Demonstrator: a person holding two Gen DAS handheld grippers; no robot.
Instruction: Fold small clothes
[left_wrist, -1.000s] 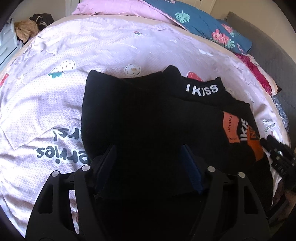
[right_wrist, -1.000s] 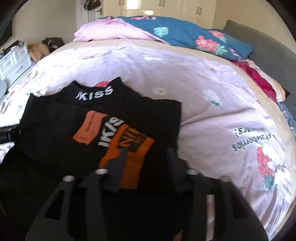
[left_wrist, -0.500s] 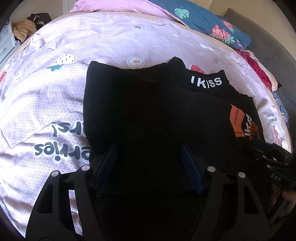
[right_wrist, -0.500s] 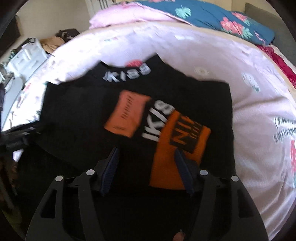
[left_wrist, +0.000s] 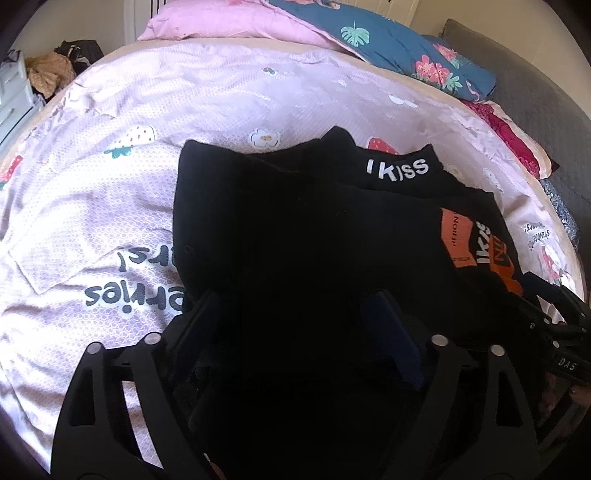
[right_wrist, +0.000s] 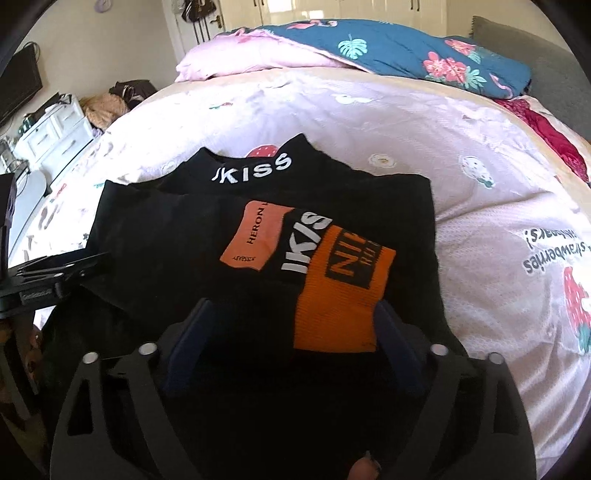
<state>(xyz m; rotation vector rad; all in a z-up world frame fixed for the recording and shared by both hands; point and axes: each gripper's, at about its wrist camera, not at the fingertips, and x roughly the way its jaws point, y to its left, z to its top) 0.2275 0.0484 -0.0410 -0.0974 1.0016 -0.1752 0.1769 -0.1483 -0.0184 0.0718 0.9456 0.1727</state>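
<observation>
One black garment (left_wrist: 295, 229) with orange patches lies folded on my one pink strawberry-print bedsheet (left_wrist: 110, 177). My two tongs, left gripper (left_wrist: 295, 328) and right gripper (right_wrist: 291, 328), both gape, released, over its near edge

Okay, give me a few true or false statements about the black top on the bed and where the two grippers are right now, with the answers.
1. The black garment lies on a strawberry-print bedsheet. True.
2. The left gripper has its fingers spread apart. True.
3. The orange cuff lies beside the left gripper. False: it lies at the right gripper.
4. The white lettering on the collar is hidden. False: it shows in both views.
5. The blue floral quilt covers the garment. False: it lies at the bed's far end.
</observation>
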